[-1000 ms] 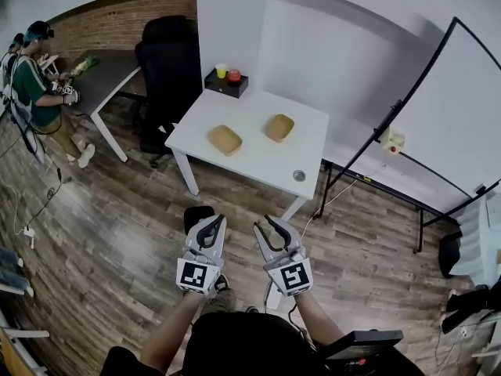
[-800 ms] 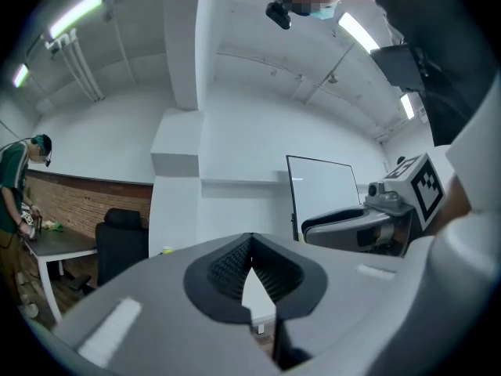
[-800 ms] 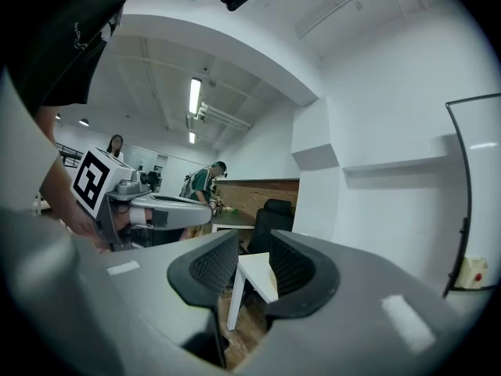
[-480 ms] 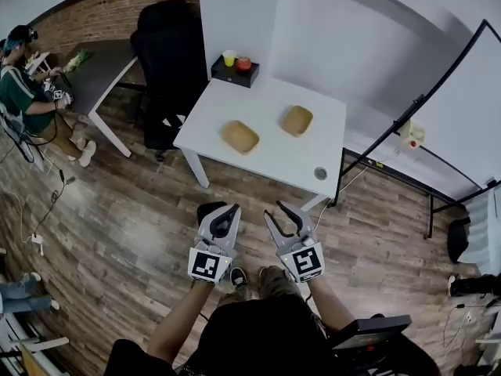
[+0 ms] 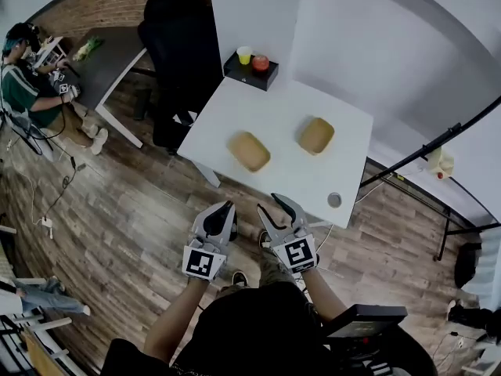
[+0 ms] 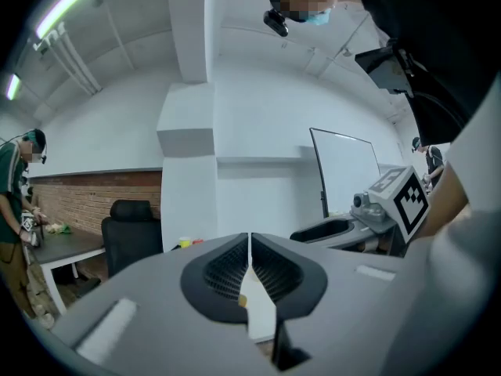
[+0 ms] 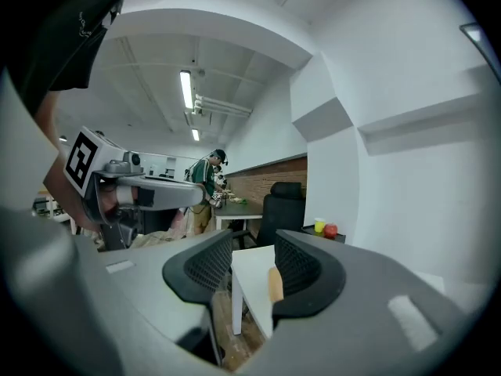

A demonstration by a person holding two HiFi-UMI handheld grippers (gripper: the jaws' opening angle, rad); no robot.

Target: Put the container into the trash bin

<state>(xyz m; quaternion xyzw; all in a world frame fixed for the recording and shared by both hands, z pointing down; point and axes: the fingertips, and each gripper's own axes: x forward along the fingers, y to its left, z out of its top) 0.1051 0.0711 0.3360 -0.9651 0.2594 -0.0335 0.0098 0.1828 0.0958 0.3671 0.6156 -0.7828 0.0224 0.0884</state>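
Note:
Two shallow brown containers lie on the white table (image 5: 290, 108), one at the near left (image 5: 249, 150) and one further right (image 5: 316, 135). Both grippers are held side by side just short of the table's near edge, pointing at it. My left gripper (image 5: 228, 207) is shut with nothing in it; its jaws (image 6: 250, 245) meet in the left gripper view. My right gripper (image 5: 270, 204) has its jaws a little apart and opening, with nothing between them (image 7: 254, 261). Past them shows the table corner (image 7: 249, 276) with a brown container's edge (image 7: 275, 284). I see no trash bin.
A black box (image 5: 252, 70) with a yellow cup and a red object sits at the table's far edge. A black office chair (image 5: 182, 45) stands left of the table. Another person (image 5: 27, 77) works at a dark desk far left. A whiteboard stand (image 5: 438, 143) is at right.
Both grippers and the view have moved forward to the white table, which now sits just ahead of the jaws. The right jaws have parted slightly.

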